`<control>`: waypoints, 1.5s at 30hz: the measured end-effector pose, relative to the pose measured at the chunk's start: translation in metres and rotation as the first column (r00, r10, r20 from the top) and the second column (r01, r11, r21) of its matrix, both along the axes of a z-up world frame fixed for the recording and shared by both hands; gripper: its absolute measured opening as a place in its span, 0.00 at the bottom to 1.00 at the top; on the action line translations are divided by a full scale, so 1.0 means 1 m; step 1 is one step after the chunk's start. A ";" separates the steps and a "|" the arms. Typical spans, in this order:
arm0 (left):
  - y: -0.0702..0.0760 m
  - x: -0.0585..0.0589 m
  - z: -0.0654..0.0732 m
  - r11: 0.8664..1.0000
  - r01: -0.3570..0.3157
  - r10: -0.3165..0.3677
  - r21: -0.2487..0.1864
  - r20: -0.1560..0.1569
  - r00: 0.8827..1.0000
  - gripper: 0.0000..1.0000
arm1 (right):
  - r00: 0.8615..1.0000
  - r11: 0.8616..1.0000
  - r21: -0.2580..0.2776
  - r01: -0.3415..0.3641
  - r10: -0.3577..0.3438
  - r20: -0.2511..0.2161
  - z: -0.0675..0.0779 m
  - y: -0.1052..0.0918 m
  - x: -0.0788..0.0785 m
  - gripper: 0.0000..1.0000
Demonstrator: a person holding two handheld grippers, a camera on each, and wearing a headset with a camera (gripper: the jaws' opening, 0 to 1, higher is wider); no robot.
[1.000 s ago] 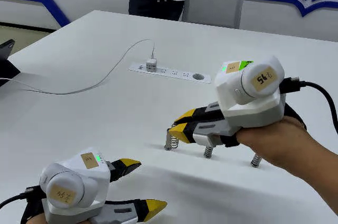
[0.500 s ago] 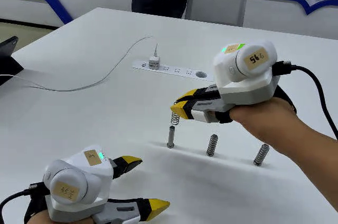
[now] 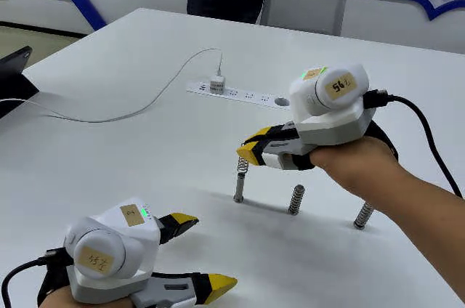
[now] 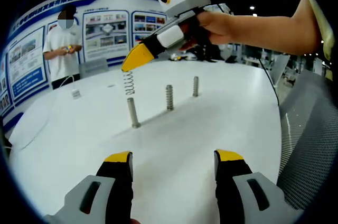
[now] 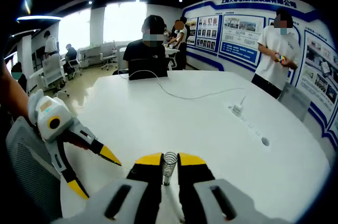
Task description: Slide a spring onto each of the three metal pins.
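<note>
1. Metal spring is clamped at its top end in the right gripper. The fingers are closed on it, and the coil hangs straight down below the tips with its long axis upright.
2. The bare pin stands upright on the white bench, directly under those fingers. The spring's lower end is just above the pin top; I cannot tell whether they touch.
3. Key relation: spring axis and pin axis look nearly in line, so the next move is probably a straight descent. A sideways offset could snag the coil on the pin top.
4. The middle pin and end pin, below the right gripper back toward the wrist, each already carry a spring.
5. The left gripper sits low over the bench with its fingers apart and nothing between them. The pins lie well ahead of its tips, so the right gripper is the nearer.
</note>
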State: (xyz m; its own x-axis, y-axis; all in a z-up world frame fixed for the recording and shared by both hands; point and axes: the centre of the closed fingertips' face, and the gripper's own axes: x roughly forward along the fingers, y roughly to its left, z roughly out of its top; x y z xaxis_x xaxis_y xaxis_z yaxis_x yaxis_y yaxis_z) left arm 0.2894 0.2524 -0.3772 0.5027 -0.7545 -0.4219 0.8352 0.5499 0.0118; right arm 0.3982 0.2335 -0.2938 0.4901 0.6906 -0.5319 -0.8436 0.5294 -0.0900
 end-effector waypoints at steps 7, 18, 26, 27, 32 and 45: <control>0.002 0.000 0.001 1.000 -0.002 0.002 0.001 0.001 1.000 0.63 | 1.000 1.000 -0.006 0.010 -0.010 -0.008 -0.006 -0.001 0.002 0.12; 0.003 0.000 0.000 1.000 -0.004 0.004 0.004 -0.001 1.000 0.62 | 1.000 1.000 -0.015 0.007 -0.007 -0.014 -0.014 0.000 0.002 0.12; 0.004 -0.001 -0.001 1.000 -0.005 0.005 0.008 -0.004 1.000 0.62 | 0.999 1.000 -0.026 0.011 -0.011 -0.031 -0.027 0.000 0.001 0.12; 0.004 -0.001 -0.001 1.000 -0.005 0.005 0.007 -0.004 1.000 0.62 | 0.999 1.000 -0.029 0.012 -0.013 -0.034 -0.029 -0.001 0.001 0.12; 0.004 -0.001 -0.001 1.000 -0.005 0.005 0.007 -0.004 1.000 0.62 | 0.999 0.999 -0.037 0.013 -0.015 -0.043 -0.036 -0.001 0.001 0.12; 0.004 -0.001 -0.003 1.000 -0.008 0.008 0.006 -0.009 1.000 0.63 | 0.997 0.998 -0.052 0.021 -0.025 -0.073 -0.050 0.000 0.001 0.12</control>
State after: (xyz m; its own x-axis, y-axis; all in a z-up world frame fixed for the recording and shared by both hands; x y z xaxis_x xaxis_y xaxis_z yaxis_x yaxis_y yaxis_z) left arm 0.2883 0.2560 -0.3798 0.5045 -0.7480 -0.4313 0.8310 0.5562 0.0074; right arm 0.3991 0.2332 -0.3442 0.4639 0.6505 -0.6014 -0.8365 0.5451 -0.0557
